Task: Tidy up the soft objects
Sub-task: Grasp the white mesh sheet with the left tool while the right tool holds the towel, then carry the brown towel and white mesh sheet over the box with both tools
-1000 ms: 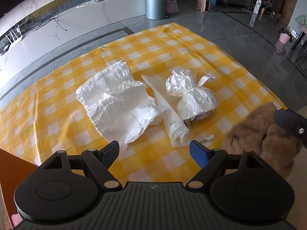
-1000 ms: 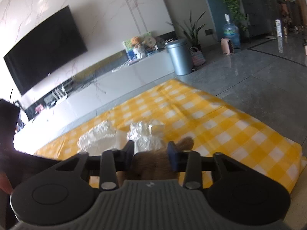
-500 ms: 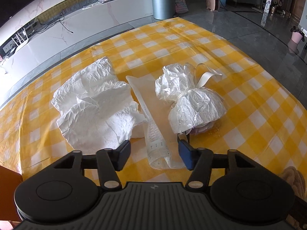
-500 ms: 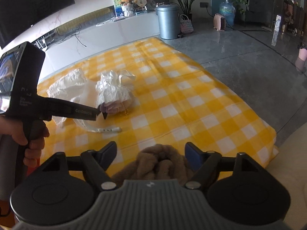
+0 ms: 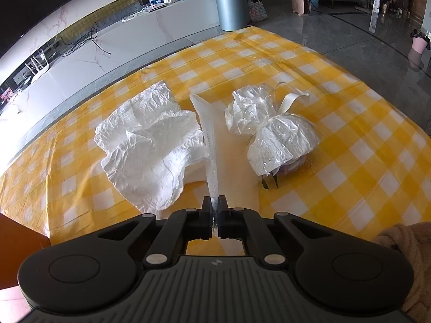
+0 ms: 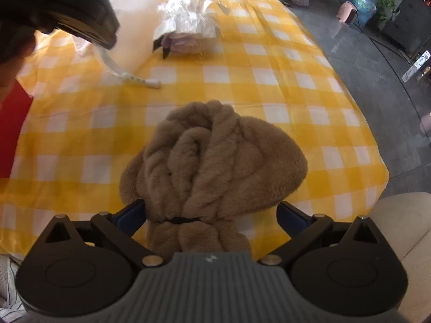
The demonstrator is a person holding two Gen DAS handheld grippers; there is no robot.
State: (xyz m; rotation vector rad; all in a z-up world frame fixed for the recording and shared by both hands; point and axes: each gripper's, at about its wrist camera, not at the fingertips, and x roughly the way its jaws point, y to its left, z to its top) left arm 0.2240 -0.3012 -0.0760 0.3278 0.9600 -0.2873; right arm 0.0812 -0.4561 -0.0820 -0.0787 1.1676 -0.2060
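A: Left gripper?
B: Jaws fully pinched together on the near edge of the clear zip bag. The bag's mesh edge runs up from the jaws between the crumpled white paper on the left and the tied cellophane bundle on the right. All on the yellow checked cloth.
A: Right gripper?
B: Jaws spread wide and opening. Brown fuzzy cloth, bunched with a black band, sits between the fingers on the cloth's near edge. The left finger is just against the fuzz, the right one is clear of it. No grip.
A: Where's the fuzzy cloth against the rest?
B: Well apart from the bag and bundle, nearer the camera. In the left view it shows only as a corner at the lower right.
A: Other stuff?
B: The bag's zip strip lies flat on the cloth in the right view. Left gripper's body is blurred at the top left there.
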